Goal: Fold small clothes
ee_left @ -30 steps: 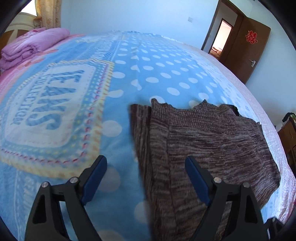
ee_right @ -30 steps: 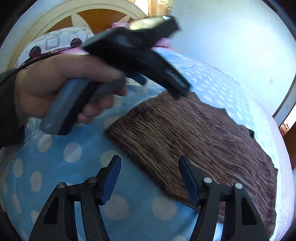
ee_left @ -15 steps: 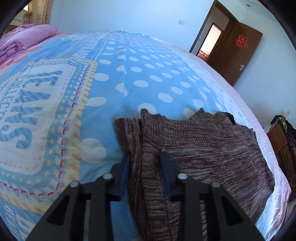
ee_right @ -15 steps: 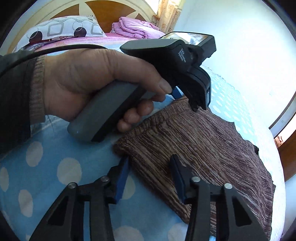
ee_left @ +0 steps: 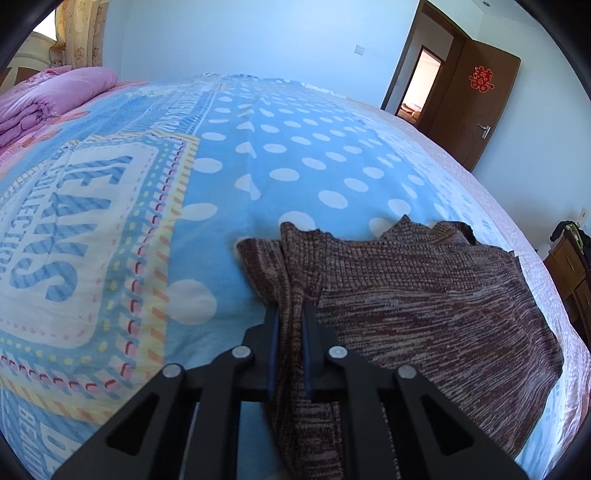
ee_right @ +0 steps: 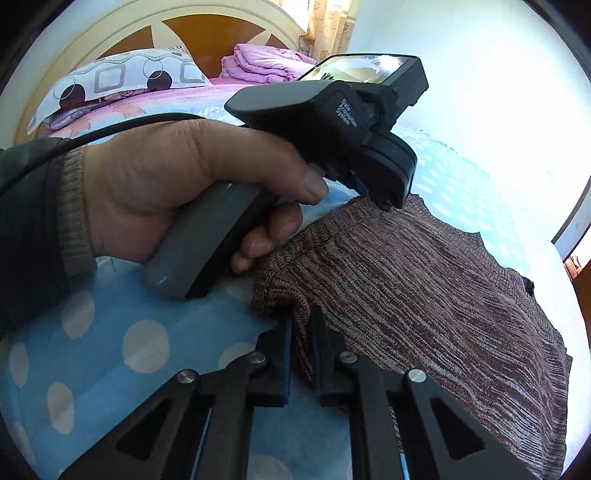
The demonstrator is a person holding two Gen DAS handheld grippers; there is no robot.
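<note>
A brown marled knit garment (ee_left: 424, 295) lies flat on the blue polka-dot bedspread (ee_left: 295, 166), partly folded. My left gripper (ee_left: 290, 321) is shut on its left edge, cloth pinched between the blue pads. In the right wrist view the same garment (ee_right: 424, 288) spreads to the right, and my right gripper (ee_right: 301, 332) is shut on its near corner. The left gripper's body and the hand holding it (ee_right: 192, 184) fill the upper left of that view, its tip (ee_right: 388, 201) on the garment's far edge.
A folded pink quilt (ee_left: 48, 99) lies at the bed's head, with a patterned pillow (ee_right: 122, 85) and the headboard (ee_right: 155, 33). A brown door (ee_left: 476, 107) stands open at the far right. A dark wooden cabinet (ee_left: 572, 273) stands beside the bed.
Both grippers went from wide open to shut, closing on the garment's edge. The left moved forward over the left edge; the right closed on the near corner.
</note>
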